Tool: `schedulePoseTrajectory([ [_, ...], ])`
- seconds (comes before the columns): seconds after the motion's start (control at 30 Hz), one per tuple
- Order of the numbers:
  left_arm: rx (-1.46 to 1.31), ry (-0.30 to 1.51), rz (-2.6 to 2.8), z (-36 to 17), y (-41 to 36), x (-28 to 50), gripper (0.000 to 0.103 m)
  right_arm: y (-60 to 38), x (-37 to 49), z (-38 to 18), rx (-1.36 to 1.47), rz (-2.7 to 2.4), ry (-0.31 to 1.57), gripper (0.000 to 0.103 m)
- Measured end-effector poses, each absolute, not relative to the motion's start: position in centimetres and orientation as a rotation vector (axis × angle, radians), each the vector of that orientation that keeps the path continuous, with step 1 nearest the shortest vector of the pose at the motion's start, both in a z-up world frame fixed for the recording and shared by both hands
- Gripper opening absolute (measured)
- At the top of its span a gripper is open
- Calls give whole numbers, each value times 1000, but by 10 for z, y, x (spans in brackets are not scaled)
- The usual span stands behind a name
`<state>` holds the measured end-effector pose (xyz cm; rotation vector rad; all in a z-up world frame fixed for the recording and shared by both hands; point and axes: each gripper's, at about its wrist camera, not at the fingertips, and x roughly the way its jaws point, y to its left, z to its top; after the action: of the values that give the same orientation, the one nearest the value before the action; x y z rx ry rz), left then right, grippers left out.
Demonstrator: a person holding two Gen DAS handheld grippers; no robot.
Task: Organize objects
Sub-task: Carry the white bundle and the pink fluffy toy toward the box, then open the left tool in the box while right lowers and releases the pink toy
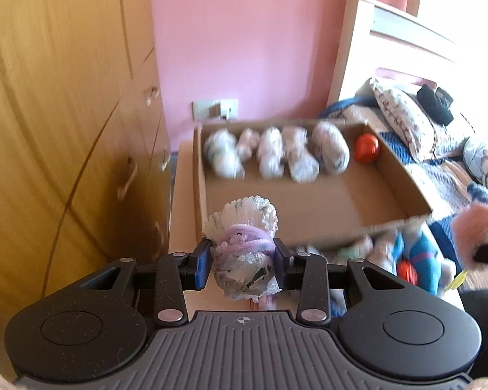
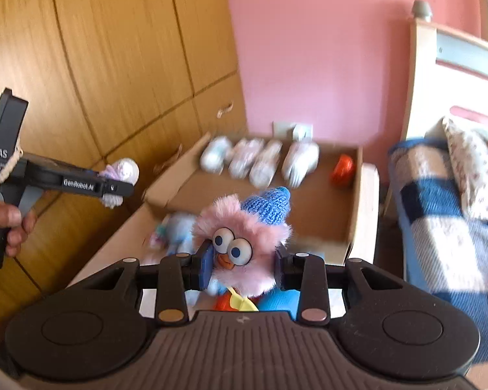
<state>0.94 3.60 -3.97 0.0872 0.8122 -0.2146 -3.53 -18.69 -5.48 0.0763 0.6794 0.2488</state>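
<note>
A plastic-wrapped bundle (image 1: 243,247), bound with a purple band, is clamped between the blue pads of the left tool (image 1: 242,260) and is held above the near edge of an open cardboard box (image 1: 309,208). A pink fluffy toy (image 2: 242,243) with a blue knitted hat is gripped by the right tool (image 2: 242,268) in front of the same box. Similar wrapped bundles (image 1: 270,156) and an orange ball (image 1: 367,148) are lined along the box's far wall, beside a bed (image 2: 455,221).

Pale wooden nightstand (image 1: 182,214), open cardboard box (image 1: 367,195) on it, quilted bed (image 1: 439,175) alongside
</note>
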Motion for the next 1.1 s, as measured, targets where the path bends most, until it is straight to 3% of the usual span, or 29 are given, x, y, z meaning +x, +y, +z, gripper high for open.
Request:
schedulePoseTrajectory([
  [0.27,130,806,-232,-35,21,69,45,-185,18,-42,50,289,635,33],
  [0.57,223,883,-215,-89,10,134,45,-148,102,-75,19,401,730,33],
  [1.1,408,909,-271,-138,-1,155,47,-133,176,-123,-30,504,904,33],
])
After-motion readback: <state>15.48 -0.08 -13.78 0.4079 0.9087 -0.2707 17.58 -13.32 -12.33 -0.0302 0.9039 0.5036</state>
